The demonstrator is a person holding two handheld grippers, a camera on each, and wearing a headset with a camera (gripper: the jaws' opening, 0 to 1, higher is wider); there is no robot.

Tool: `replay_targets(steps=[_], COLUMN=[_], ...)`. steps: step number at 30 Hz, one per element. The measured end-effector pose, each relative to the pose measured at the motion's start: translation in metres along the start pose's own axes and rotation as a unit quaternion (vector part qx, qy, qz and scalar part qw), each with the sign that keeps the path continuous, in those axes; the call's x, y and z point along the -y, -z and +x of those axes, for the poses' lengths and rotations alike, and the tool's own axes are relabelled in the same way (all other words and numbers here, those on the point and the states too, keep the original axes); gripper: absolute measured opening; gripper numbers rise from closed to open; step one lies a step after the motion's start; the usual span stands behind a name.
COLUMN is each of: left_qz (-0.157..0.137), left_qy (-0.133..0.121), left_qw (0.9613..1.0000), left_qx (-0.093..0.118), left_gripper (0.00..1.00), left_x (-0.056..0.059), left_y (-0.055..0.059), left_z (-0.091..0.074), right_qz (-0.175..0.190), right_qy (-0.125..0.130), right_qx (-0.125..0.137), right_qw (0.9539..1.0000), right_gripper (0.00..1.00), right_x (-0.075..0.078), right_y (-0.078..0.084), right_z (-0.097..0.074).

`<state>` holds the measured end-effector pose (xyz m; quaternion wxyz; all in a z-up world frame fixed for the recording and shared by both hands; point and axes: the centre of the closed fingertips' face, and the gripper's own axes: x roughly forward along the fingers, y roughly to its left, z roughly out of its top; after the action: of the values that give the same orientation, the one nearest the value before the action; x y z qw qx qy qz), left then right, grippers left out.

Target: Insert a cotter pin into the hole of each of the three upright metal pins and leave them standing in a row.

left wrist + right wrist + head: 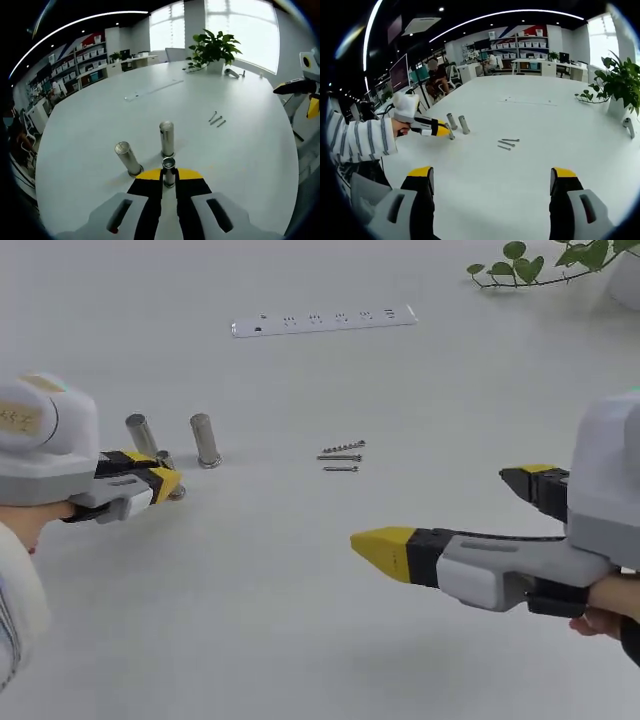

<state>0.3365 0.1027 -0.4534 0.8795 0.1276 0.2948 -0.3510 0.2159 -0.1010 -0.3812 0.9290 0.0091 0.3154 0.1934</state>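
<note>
White table (300,620). Left gripper (169,176) jaws, I note from its own view, clamp a short upright silver metal pin (168,169); two taller pins (166,138) stand beside. Three thin cotter pins (341,456) lie loose mid-table. Right gripper (490,180) jaws spread, empty.

Three silver metal pins (205,440) stand clustered, three cotter pins (341,456) lying nearby.

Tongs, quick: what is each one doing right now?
Left tongs: shut on the short upright silver metal pin.
Right tongs: open, holding nothing.
</note>
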Motion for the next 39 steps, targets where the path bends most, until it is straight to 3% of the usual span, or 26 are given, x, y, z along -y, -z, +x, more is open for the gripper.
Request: replay_targets(steps=[4,11,19,26,39], left_qz=[-0.012,0.016,0.003,0.027,0.077], left_qy=[-0.002,0.004,0.01,0.028,0.083], left_qw=[0.9998,0.9999,0.9999,0.9991,0.9931], left_qx=[0.017,0.0,0.009,0.018,0.031], left_gripper=[0.05,0.05,0.05,0.05,0.05], left_x=[0.0,0.01,0.022,0.042,0.094], left_y=[-0.011,-0.003,-0.007,-0.013,-0.018], left_z=[-0.005,-0.011,-0.017,-0.027,-0.036], right_qz=[0.002,0.001,0.0,0.001,-0.003], right_qy=[-0.003,-0.01,-0.015,-0.018,-0.022], right_qx=[0.0,0.004,0.005,0.011,0.016], right_qw=[1.0,0.9999,0.9999,0.9998,0.9996], right_gripper=[0.95,0.95,0.94,0.94,0.93], right_x=[0.0,-0.002,-0.004,-0.005,-0.006], right_y=[0.0,-0.002,0.0,0.001,0.002], right_z=[0.0,-0.001,-0.004,-0.006,-0.011])
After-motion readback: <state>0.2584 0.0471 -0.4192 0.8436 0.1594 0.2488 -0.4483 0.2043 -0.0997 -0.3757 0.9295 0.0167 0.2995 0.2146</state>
